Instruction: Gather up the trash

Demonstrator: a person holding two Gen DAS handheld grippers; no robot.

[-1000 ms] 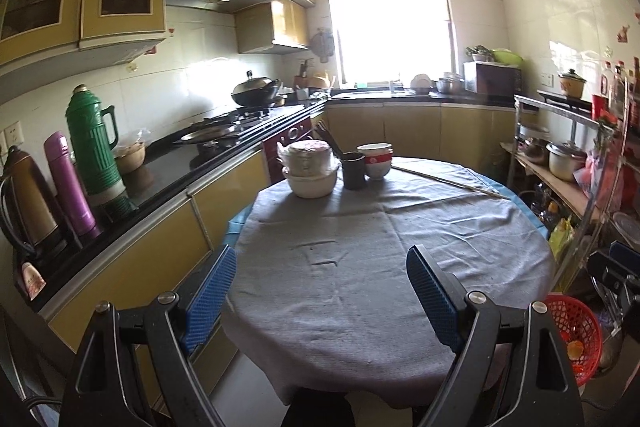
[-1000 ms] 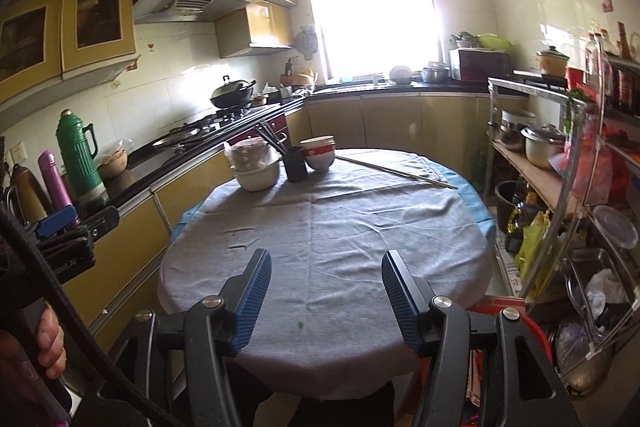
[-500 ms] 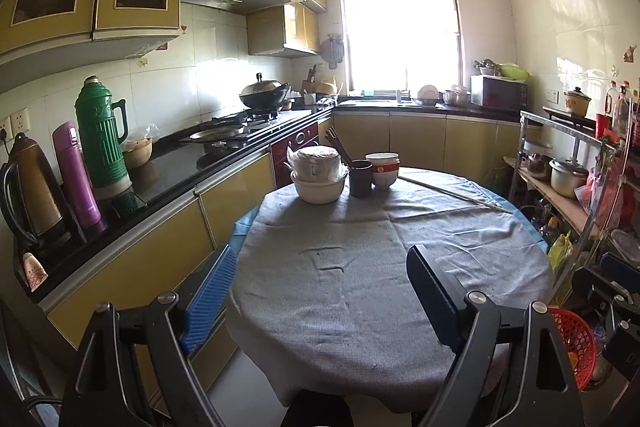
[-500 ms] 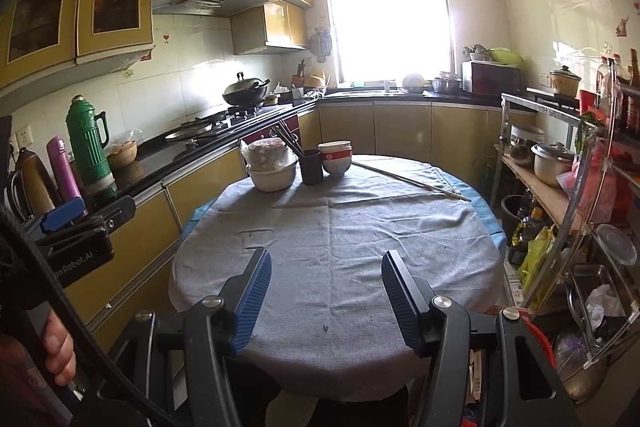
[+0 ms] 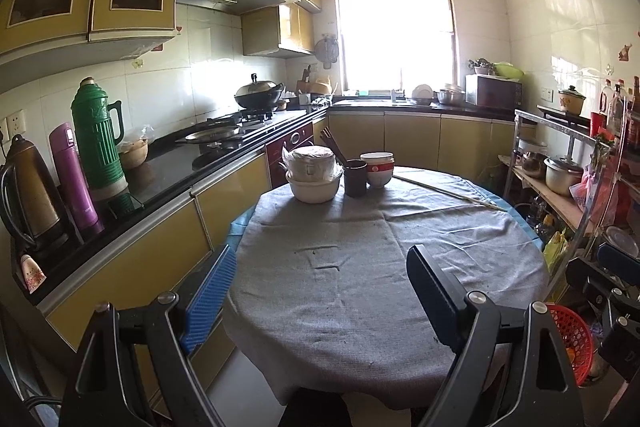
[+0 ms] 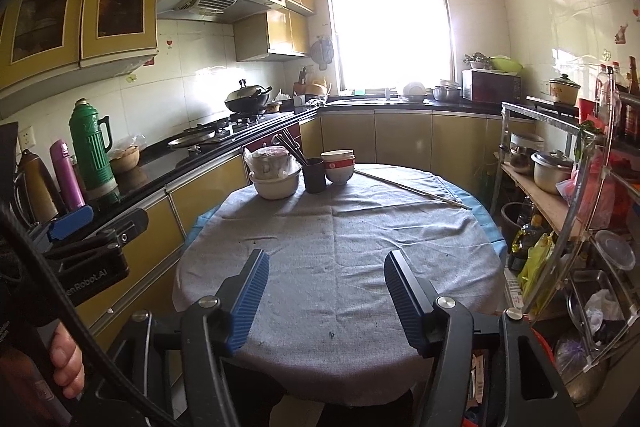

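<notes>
A round table under a grey cloth point(image 5: 360, 267) fills both views, also in the right wrist view point(image 6: 340, 247). Small dark crumbs point(image 6: 332, 335) dot the cloth near its front edge. A red mesh basket point(image 5: 572, 339) stands low at the table's right. My left gripper point(image 5: 318, 291) is open and empty above the table's near edge. My right gripper point(image 6: 324, 291) is open and empty, also over the near edge. The left gripper's body shows at the left of the right wrist view point(image 6: 92, 255).
Stacked white bowls point(image 5: 314, 175), a dark cup with chopsticks point(image 5: 355, 177) and a red-banded bowl point(image 5: 378, 167) sit at the table's far side, a long stick point(image 5: 448, 191) beside them. Counter with flasks point(image 5: 96, 143) on the left. Metal rack point(image 6: 560, 195) on the right.
Both grippers have tilted up and pulled back slightly; the table sits lower and farther in both views. Both stay open and empty.
</notes>
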